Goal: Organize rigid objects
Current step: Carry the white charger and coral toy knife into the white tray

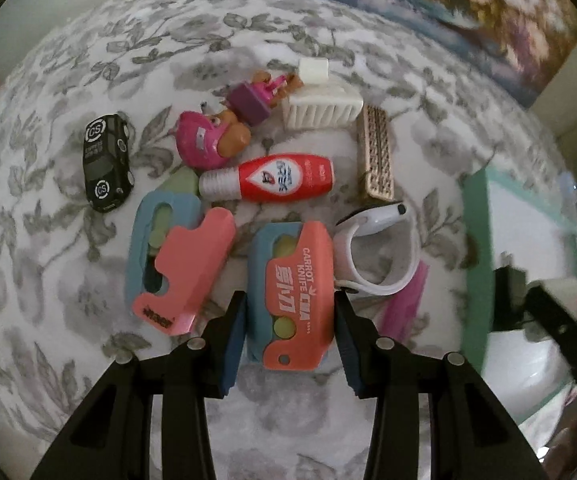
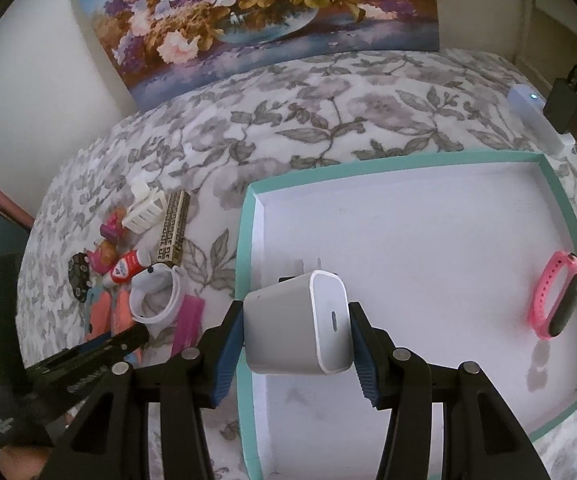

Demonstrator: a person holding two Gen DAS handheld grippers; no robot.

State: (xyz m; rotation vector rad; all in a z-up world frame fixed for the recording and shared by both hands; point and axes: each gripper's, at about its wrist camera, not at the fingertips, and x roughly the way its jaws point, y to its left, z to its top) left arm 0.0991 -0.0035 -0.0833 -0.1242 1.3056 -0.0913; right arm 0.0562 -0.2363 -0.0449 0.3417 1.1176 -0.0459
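Your left gripper (image 1: 290, 320) pinches the near carrot knife (image 1: 292, 296) by its long sides, a square hold for lifting it out of the crowded pile on the floral cloth (image 1: 48, 240). Your right gripper (image 2: 296, 328) clamps the white charger (image 2: 300, 320) above the teal tray (image 2: 248, 240), where the pink wristband (image 2: 556, 296) already lies at the far right, likely for setting down there.

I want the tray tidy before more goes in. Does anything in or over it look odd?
Nothing looks damaged or spilled. The tray holds only a pink band, lying on its side by the right wall. The white charger is not set down: it hangs tilted in the right gripper above the tray's left edge.
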